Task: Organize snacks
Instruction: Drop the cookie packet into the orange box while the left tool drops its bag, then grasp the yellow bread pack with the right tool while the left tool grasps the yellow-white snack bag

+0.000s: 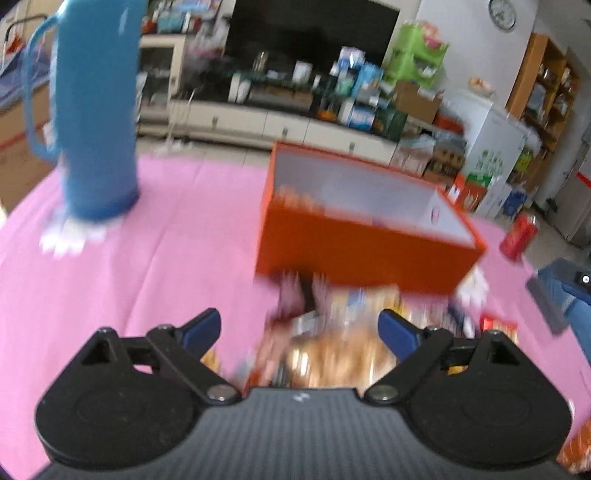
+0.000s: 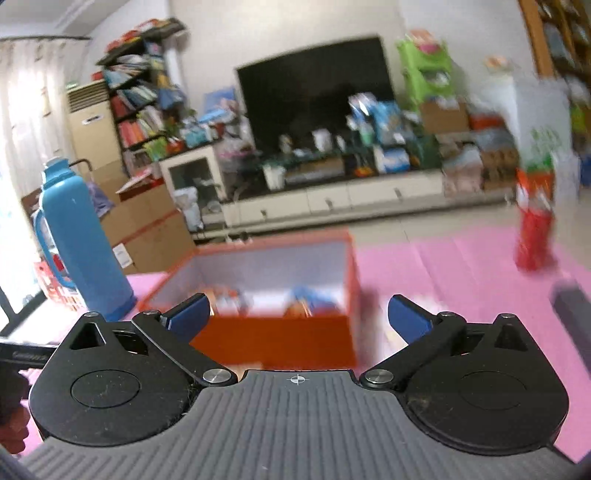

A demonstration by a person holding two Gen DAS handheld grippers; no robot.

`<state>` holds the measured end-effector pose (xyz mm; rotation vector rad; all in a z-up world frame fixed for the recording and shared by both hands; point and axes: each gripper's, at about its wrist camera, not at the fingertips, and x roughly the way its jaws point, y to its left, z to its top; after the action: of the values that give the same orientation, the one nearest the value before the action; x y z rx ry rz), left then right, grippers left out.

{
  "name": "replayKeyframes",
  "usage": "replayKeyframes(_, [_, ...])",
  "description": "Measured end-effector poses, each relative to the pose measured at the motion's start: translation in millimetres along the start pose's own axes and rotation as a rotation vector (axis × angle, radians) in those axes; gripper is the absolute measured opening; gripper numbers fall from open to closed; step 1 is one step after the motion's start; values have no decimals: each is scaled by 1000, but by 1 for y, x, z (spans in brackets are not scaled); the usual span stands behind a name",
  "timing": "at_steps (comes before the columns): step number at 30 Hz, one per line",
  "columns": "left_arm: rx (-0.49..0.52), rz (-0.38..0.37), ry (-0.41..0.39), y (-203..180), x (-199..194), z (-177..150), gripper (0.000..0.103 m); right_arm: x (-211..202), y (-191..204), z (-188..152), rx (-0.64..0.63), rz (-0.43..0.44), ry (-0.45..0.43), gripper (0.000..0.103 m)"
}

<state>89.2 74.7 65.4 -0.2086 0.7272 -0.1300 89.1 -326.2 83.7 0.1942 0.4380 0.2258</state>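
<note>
Few snacks (image 2: 266, 301) already in orange box (image 1: 365, 254); snack pile (image 1: 343, 332) outside remains. Left gripper (image 1: 299, 326), right gripper (image 2: 298, 314): fingers spread, empty.

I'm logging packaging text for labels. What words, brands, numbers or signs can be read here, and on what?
None can be read.
Snack packets: print blurred by motion.
Red can: marking blurred.
Orange box: small mark on inner wall, unreadable.
Wall clock: numerals too small.
</note>
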Motion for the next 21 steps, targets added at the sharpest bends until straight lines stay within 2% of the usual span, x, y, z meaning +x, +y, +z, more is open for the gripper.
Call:
replayKeyframes(5, [10, -10, 76, -9, -6, -41, 91, -39, -49, -53, 127, -69, 78, 94])
replayKeyframes(7, [26, -32, 103, -18, 0, -43, 91, -49, -68, -68, 174, -125, 101, 94])
replayKeyframes(10, [58, -30, 122, -30, 7, -46, 91, -52, -85, -75, 224, -119, 125, 93])
replayKeyframes(14, [69, -22, 113, -40, 12, -43, 91, -40, -70, -81, 183, -96, 170, 94])
replayKeyframes(17, [72, -23, 118, -39, 16, -44, 91, -21, -46, -86, 149, -71, 242, 93])
replayKeyframes(19, [65, -21, 124, -37, 19, -44, 91, -12, -31, -90, 115, -92, 266, 93])
replayKeyframes(21, [28, -30, 137, -32, 23, -43, 91, -1, -25, -91, 84, -158, 277, 93])
